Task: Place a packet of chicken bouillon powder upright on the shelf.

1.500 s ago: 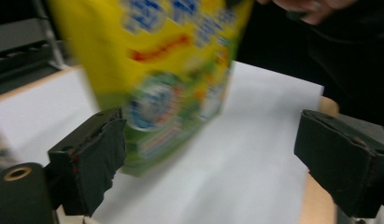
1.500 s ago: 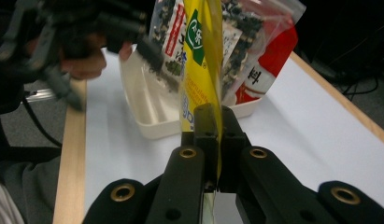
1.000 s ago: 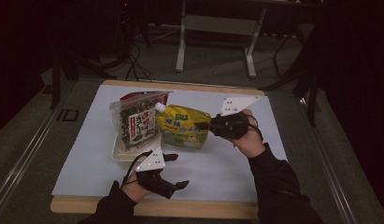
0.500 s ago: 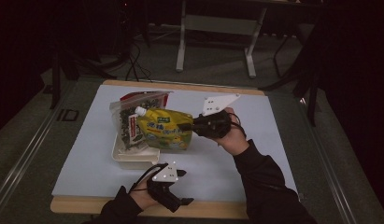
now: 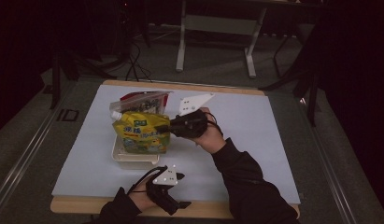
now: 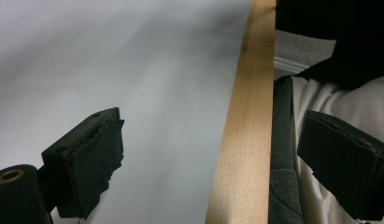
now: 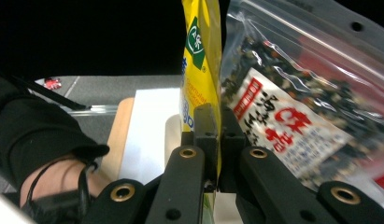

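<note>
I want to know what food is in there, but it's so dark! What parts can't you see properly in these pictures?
- High view: the print on the yellow pouch is too small to read.
- High view: the pouch hides most of the clear snack bag and the white tray.
- Right gripper view: the right gripper, shut on the pouch, covers its lower edge.
- Left gripper view: the open left gripper faces the table edge.

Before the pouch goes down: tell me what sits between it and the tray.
The yellow pouch, clamped in the right gripper, hangs over the tray. The clear bag of dark snacks stands in the tray right beside it; otherwise nothing visible blocks the way.
</note>
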A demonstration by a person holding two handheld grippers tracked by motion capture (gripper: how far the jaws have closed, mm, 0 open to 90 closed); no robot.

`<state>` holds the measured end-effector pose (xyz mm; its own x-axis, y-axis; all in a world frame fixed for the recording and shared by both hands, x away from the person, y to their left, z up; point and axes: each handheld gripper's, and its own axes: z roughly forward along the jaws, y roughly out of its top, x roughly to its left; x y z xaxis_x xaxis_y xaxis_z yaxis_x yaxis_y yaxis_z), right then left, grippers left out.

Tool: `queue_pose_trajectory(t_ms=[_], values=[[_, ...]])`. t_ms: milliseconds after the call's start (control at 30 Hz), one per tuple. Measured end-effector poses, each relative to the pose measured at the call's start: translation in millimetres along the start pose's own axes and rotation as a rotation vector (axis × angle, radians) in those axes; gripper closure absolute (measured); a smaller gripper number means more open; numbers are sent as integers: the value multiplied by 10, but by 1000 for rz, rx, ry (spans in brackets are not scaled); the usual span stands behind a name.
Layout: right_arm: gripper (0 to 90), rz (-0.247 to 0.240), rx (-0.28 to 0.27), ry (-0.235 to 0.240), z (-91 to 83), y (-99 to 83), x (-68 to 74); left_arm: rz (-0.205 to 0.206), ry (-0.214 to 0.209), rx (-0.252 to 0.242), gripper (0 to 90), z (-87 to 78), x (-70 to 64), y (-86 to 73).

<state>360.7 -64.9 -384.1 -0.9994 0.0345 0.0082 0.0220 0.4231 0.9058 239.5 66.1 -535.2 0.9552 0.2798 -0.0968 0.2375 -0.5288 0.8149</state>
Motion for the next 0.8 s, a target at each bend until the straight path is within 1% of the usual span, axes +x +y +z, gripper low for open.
queue_pose_trajectory(t_ms=[33,167,267,367,467,700,800], values=[[900,5,-1,7,36,0,1,4,-2,3,87,0,-2,-4],[900,0,-2,32,187,-6,-1,11,-4,-6,87,-7,-5,-7],[900,6,-3,64,298,-22,-4,10,-6,-12,87,-12,-3,-7],[900,6,6,75,395,-42,6,-3,-6,-24,87,-22,3,-11],[900,14,19,83,465,-76,4,-1,-7,-30,87,-32,10,-16],[900,43,59,102,579,-263,-11,-6,-10,-33,87,-37,16,-14],[900,57,64,112,610,-345,-19,-6,-6,-33,87,-40,16,-14]])
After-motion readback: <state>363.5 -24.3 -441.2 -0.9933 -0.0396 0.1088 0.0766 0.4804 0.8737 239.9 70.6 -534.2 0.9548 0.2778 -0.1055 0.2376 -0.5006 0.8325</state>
